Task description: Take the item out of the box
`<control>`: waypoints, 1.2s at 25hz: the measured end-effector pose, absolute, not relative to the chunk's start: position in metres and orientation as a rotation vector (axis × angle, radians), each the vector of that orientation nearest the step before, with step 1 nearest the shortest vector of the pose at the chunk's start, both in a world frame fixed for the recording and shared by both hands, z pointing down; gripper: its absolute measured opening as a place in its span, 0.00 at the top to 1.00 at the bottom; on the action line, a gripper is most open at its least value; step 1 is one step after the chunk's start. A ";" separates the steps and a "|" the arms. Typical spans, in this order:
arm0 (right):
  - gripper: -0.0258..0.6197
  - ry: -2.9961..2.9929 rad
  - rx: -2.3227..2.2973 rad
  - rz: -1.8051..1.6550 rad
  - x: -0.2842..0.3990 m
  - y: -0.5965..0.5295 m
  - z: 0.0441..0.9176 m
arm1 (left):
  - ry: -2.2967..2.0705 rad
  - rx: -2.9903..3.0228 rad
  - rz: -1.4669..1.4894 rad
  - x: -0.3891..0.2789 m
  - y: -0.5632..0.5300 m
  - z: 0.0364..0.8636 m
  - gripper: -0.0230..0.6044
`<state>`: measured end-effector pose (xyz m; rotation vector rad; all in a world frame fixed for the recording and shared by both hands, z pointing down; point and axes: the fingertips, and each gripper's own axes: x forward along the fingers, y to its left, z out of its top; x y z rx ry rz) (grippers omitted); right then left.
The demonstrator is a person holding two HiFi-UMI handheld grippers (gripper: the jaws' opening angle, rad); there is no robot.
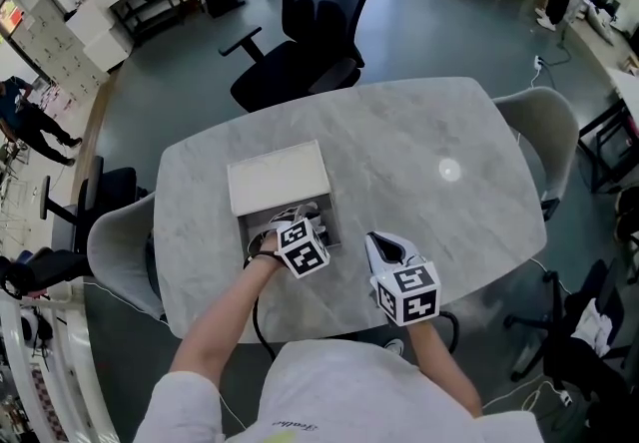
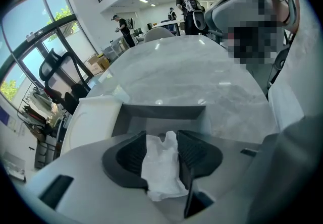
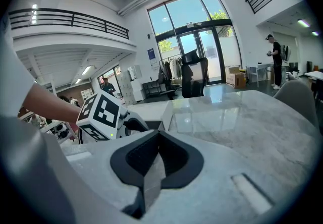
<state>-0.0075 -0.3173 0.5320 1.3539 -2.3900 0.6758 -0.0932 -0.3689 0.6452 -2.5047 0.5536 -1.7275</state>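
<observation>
The task looks barely begun. The crumpled white item (image 2: 160,166) sits between the spread jaws of the left gripper (image 1: 288,223), apparently inside the open box (image 1: 278,177) on the bench (image 1: 429,192) — not yet pinched or lifted. The right gripper (image 3: 157,160) waits aside — jaws pressed together, empty.

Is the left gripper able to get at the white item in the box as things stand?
Probably yes: the box is open, and the item sits right between the spread fingers of the left gripper.
</observation>
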 end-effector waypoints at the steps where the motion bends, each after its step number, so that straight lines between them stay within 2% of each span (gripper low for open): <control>1: 0.95 -2.389 1.356 0.677 -0.006 -0.317 0.532 | 0.556 -2.496 -1.736 -0.095 -0.369 0.647 0.66; 4: 0.95 -2.388 1.359 0.677 -0.004 -0.317 0.533 | 0.553 -2.467 -1.744 -0.097 -0.369 0.652 0.69; 8: 0.95 -2.393 1.348 0.673 -0.009 -0.316 0.533 | 0.577 -2.460 -1.736 -0.102 -0.369 0.656 0.79; 16: 0.95 -2.399 1.334 0.662 -0.012 -0.314 0.531 | 0.643 -2.459 -1.719 -0.104 -0.375 0.650 0.90; 30: 0.95 -2.447 1.284 0.635 -0.008 -0.304 0.521 | 0.729 -2.532 -1.645 -0.102 -0.359 0.615 0.93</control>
